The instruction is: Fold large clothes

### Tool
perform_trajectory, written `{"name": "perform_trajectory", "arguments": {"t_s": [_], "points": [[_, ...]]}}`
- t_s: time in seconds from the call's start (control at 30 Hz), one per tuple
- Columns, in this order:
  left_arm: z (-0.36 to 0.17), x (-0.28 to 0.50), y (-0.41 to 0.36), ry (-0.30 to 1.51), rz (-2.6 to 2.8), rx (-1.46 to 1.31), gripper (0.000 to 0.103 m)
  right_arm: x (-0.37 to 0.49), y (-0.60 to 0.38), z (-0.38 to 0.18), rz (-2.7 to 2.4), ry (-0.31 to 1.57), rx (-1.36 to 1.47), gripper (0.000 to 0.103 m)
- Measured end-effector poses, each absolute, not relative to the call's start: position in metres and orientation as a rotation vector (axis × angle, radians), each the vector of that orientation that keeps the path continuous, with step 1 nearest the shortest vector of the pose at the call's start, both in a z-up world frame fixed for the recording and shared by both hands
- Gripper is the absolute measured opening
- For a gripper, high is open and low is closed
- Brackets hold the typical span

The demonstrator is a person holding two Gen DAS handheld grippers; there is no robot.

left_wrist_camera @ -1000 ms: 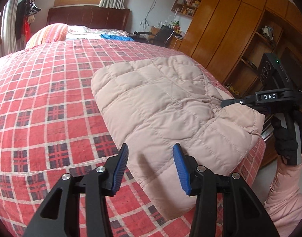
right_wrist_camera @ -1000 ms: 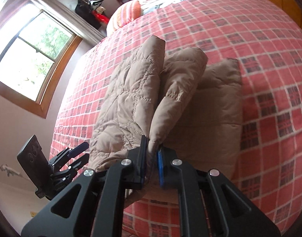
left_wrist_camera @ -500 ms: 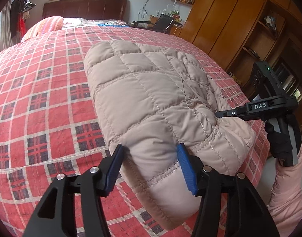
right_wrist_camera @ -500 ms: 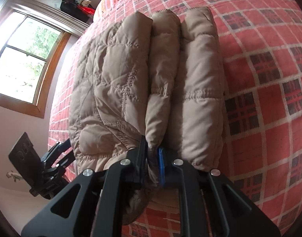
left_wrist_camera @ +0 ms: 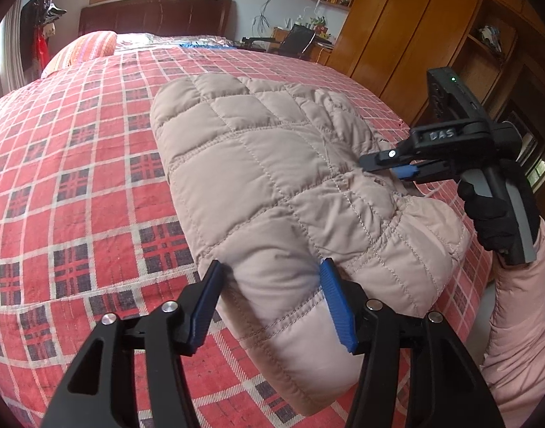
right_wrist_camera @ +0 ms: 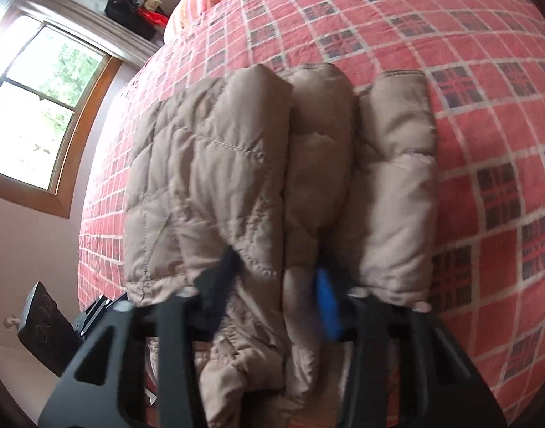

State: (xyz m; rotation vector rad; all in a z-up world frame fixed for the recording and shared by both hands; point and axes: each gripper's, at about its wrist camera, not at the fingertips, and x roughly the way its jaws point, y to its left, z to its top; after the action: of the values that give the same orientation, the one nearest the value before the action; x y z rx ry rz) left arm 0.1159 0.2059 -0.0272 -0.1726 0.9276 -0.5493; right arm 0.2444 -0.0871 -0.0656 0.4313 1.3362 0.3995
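A beige quilted jacket [left_wrist_camera: 272,164] lies folded in thick layers on the red plaid bed [left_wrist_camera: 76,178], near its foot edge. My left gripper [left_wrist_camera: 272,267] is open, and its blue pads [left_wrist_camera: 334,303] straddle the jacket's near corner. My right gripper [left_wrist_camera: 382,164] sits at the jacket's right edge, held by a black-gloved hand [left_wrist_camera: 493,221]. In the blurred right wrist view the jacket [right_wrist_camera: 208,178] shows three stacked folds. The right gripper [right_wrist_camera: 276,267] is open there, with the middle fold loose between its fingers. The left gripper [right_wrist_camera: 94,314] shows at the lower left.
A striped pillow [left_wrist_camera: 83,50] and a dark headboard [left_wrist_camera: 154,14] are at the far end of the bed. Wooden wardrobes and shelves [left_wrist_camera: 415,28] line the right side. A desk with a chair [left_wrist_camera: 297,39] stands beyond. A window [right_wrist_camera: 40,107] is on the left wall. A pink sleeve [left_wrist_camera: 518,321] hangs past the bed's corner.
My right gripper has opened and let go of the jacket fold it was pinching. My left gripper has moved forward so that the jacket's near corner is between its open fingers.
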Motion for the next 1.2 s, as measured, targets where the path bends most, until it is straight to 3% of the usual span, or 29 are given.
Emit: {"name": "perform_trajectory", "arguments": {"t_s": [0.13,0.33,0.63,0.77,0.83,1.03,1.2], "points": [[-0.02,0.12,0.22,0.935,-0.538,-0.264,0.057,0.232,-0.088,-0.044,0.428,1.273,0.446,0.014],[-0.021,0.128,0.226,0.942,-0.519,-0.357,0.066,0.205,-0.121,-0.015,0.393,1.186,0.456,0.013],[-0.042,0.137,0.204,0.991,-0.551,-0.337,0.07,0.206,-0.133,-0.077,0.317,1.281,0.513,0.014],[-0.045,0.135,0.2,0.987,-0.539,-0.323,0.072,0.206,-0.126,-0.082,0.31,1.287,0.498,0.018],[-0.043,0.133,0.201,0.987,-0.529,-0.322,0.072,0.203,-0.124,-0.074,0.314,1.277,0.501,0.026],[-0.03,0.115,0.209,0.972,-0.476,-0.337,0.07,0.166,-0.128,-0.04,0.304,1.211,0.469,0.04],[-0.018,0.085,0.207,0.924,-0.441,-0.307,0.07,0.12,-0.12,-0.023,0.381,1.169,0.462,0.041]]}}
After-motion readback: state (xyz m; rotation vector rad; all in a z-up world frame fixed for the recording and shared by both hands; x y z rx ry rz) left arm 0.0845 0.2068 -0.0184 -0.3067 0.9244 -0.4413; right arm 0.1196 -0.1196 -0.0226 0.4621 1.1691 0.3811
